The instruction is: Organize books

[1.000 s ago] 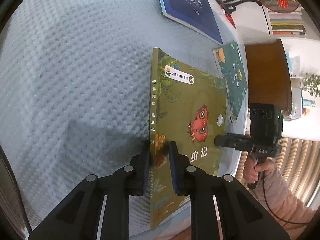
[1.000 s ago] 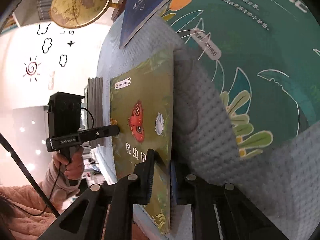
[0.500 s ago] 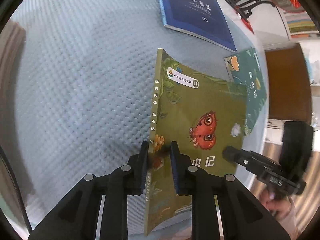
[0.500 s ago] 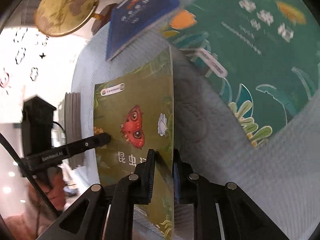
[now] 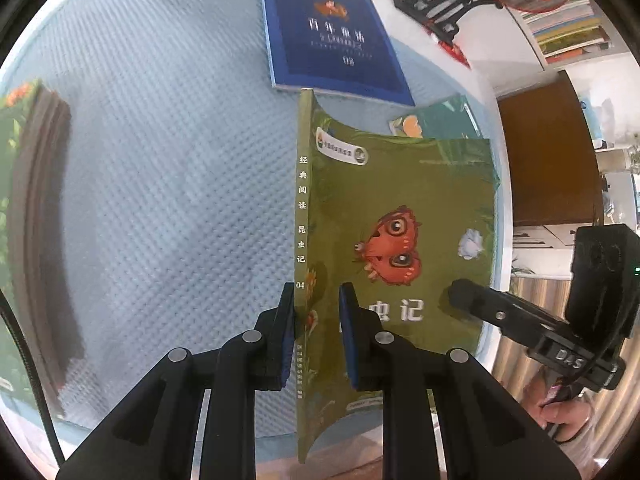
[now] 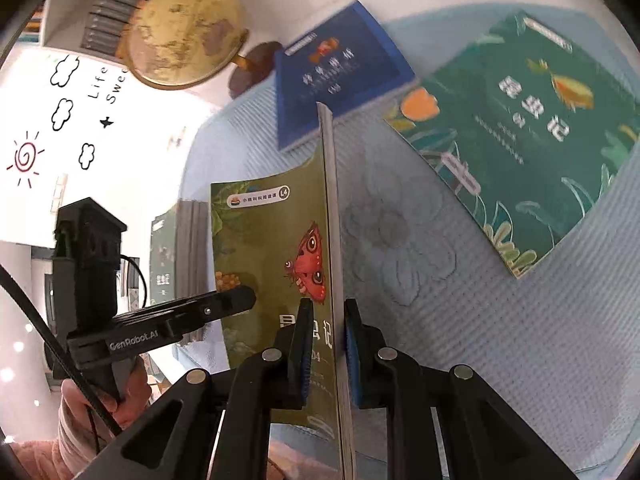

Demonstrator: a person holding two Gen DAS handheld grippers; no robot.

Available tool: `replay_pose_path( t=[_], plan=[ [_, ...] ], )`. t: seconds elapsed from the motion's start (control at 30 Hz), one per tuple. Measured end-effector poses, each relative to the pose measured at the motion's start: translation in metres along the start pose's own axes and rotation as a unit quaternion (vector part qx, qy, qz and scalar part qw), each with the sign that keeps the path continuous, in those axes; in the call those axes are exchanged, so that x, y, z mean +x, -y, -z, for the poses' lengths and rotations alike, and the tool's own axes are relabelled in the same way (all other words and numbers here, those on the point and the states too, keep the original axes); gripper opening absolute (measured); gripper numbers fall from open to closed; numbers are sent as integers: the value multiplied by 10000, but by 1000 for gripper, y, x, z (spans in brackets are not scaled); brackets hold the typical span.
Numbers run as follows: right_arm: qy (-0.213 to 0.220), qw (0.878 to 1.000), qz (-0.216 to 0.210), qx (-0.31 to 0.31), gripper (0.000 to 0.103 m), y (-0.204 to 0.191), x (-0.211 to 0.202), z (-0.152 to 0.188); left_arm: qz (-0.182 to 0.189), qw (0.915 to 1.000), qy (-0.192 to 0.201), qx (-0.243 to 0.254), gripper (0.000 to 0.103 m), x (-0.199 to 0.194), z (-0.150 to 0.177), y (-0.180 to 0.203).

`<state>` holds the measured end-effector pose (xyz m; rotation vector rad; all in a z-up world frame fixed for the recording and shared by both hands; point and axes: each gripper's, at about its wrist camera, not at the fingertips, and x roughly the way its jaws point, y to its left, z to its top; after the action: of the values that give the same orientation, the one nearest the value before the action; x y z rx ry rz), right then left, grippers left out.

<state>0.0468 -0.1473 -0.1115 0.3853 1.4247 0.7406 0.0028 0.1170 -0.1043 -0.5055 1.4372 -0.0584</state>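
The olive-green book (image 5: pixel 408 216) with a red butterfly on its cover is pinched from two sides. The left claw (image 5: pixel 316 332) is pressed together on the spine edge, one pad on each face. The right claw (image 6: pixel 326 340) is pinched on the opposite page edge, and a hand (image 5: pixel 560 416) holds it. The book hangs clear of the pale blue textured mat (image 5: pixel 160 184) on the desk, its cover bowed between the two grips.

Three loose books show in all: the held one, a dark blue book (image 5: pixel 332 36) lying flat beyond its top edge, and a teal book (image 6: pixel 516 136) flat on the mat to the right, apart from the blue one. A separate stack of books (image 5: pixel 44 216) stands at the mat's left edge. One globe (image 6: pixel 184 36) stands behind the blue book
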Motion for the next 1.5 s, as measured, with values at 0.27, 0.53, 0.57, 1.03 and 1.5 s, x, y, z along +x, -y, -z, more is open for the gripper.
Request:
replay_pose_path(
  t=[0.27, 0.53, 0.57, 1.03, 1.5],
  plan=[
    [89, 9999, -112, 35, 15, -28, -16, -1, -36, 9995, 260, 162, 17, -31, -4, 5],
    [190, 9996, -175, -123, 16, -76, -23, -5, 33, 9983, 545, 183, 17, -68, -8, -14],
    [201, 9995, -186, -143, 16, -82, -22, -7, 22, 9981, 584, 175, 17, -73, -8, -19],
    [12, 9988, -327, -350, 16, -169, 26, -25, -230, 9959, 865, -142, 17, -130, -12, -94],
    [-345, 9965, -351, -683, 16, -244, 97, -33, -403, 9925, 1024, -538, 17, -168, -10, -175]
  ],
)
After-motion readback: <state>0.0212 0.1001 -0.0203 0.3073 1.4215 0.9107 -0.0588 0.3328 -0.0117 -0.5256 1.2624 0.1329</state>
